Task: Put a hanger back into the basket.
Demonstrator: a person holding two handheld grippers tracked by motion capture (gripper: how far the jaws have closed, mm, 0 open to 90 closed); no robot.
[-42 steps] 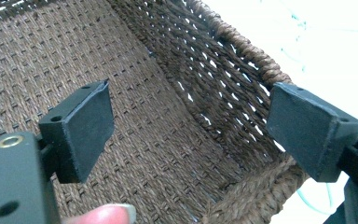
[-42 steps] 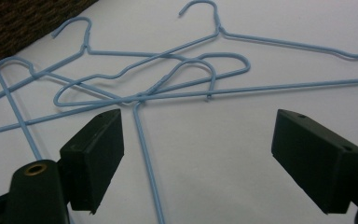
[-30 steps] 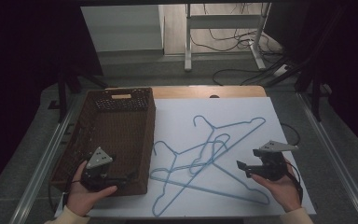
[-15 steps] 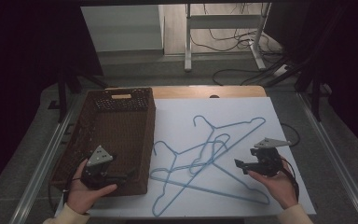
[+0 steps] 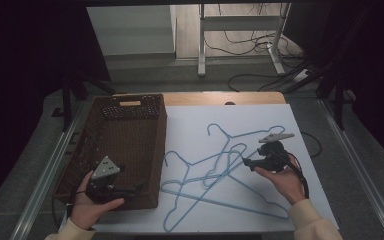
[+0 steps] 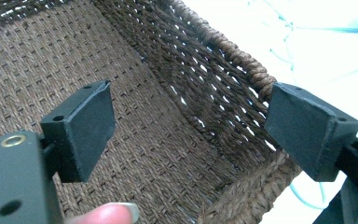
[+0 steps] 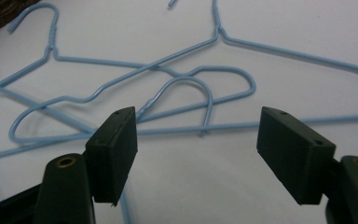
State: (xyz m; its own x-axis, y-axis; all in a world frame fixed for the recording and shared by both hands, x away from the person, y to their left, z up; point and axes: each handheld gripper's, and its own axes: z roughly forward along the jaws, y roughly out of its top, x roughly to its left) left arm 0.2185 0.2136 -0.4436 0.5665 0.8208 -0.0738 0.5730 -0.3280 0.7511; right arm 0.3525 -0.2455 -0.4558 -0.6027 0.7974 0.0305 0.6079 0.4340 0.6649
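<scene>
White tabletop: tangled blue wire hangers beside wicker basket. Light, springy, snag-prone; best taken at a straight bar. Right gripper jaws apart, just narrowing, nothing between; left gripper apart over basket.

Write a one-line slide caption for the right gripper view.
Open right claw poised just above tangled blue wire hangers on the white table.

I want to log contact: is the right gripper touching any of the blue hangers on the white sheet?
Apart. In the right gripper view, the right gripper has open jaws with bare white sheet between them; the blue hangers lie beyond its fingertips.
</scene>
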